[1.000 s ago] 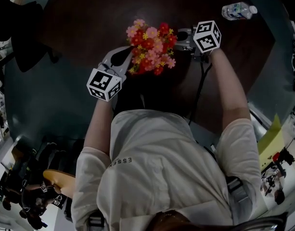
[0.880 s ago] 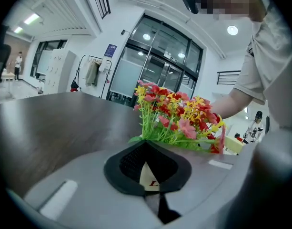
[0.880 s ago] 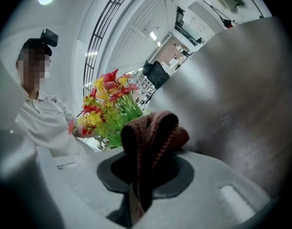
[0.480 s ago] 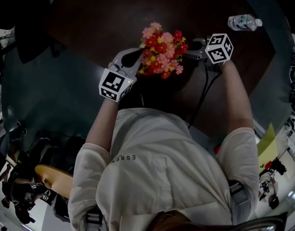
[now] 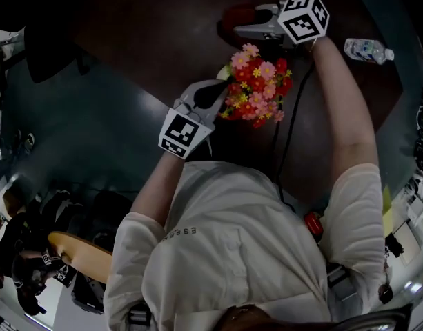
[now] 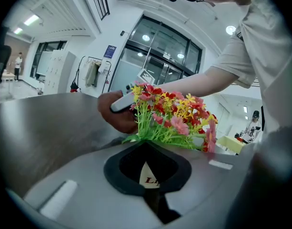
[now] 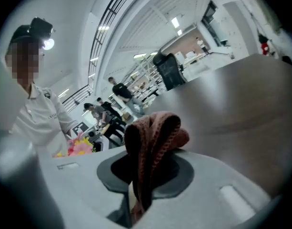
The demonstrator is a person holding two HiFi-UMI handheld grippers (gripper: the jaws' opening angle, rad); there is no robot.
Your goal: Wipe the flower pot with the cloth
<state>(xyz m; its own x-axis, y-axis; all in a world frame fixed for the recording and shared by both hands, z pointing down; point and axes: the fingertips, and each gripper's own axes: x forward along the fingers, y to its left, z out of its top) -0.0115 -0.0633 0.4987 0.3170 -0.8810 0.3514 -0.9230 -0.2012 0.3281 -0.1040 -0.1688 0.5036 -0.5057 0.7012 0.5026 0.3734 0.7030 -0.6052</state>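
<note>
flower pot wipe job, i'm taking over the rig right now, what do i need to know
Left gripper: shut, tips at the base of the flowers; a grip on the pot cannot be confirmed.
Right gripper: shut on the cloth, beyond the flowers, not touching them.
Pot: hidden under the flowers on the table.
Done: unclear.
Left: bring cloth to pot, wipe.

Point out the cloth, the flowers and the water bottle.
cloth (image 7: 157,128), right gripper view, its bunched top fold.
flowers (image 5: 256,92), head view, middle of the bunch.
water bottle (image 5: 364,48), head view, its clear body.
</note>
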